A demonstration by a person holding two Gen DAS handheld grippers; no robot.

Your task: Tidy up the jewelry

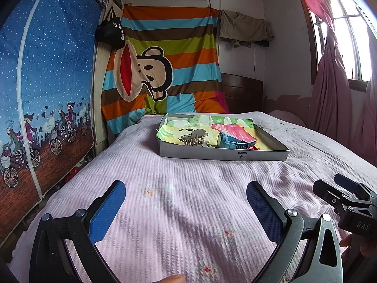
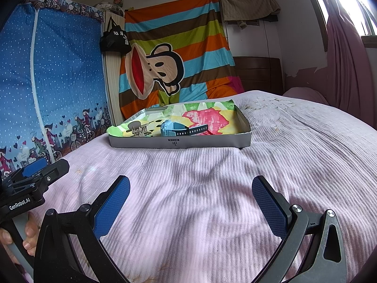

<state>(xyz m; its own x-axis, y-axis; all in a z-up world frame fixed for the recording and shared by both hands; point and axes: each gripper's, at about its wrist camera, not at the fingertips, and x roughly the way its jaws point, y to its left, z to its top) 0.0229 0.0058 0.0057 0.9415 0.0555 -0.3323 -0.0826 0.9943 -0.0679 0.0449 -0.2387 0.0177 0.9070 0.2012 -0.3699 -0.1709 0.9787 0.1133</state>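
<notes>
Hovering low over the pink bedspread [image 1: 179, 202], the left gripper [image 1: 186, 200] and the right gripper [image 2: 190, 195] sit side by side, well short of the tray. Both have their jaws spread wide and hold nothing; only rumpled cover shows between the blue pads.

Farther up the bed lies a shallow grey cardboard tray [image 2: 179, 143], lined with a bright cloth [image 2: 207, 115] printed in green, yellow and red. Two things rest on that cloth: a beige hair claw [image 1: 194, 138] toward the left end, and just beside it to the right a blue watch [image 2: 179, 128] with its dark strap stretched out toward the tray's right side. From the left wrist view a bit of red peeks over the front wall near the strap's end; I cannot tell what it is.

As for the tidying, it looks either nearly finished or not begun. Nothing lies loose on the bedspread that I can see, and both pieces are already inside the tray. If anything is left, my guess is straightening or regrouping those pieces, since neither gripper is near them yet.
</notes>
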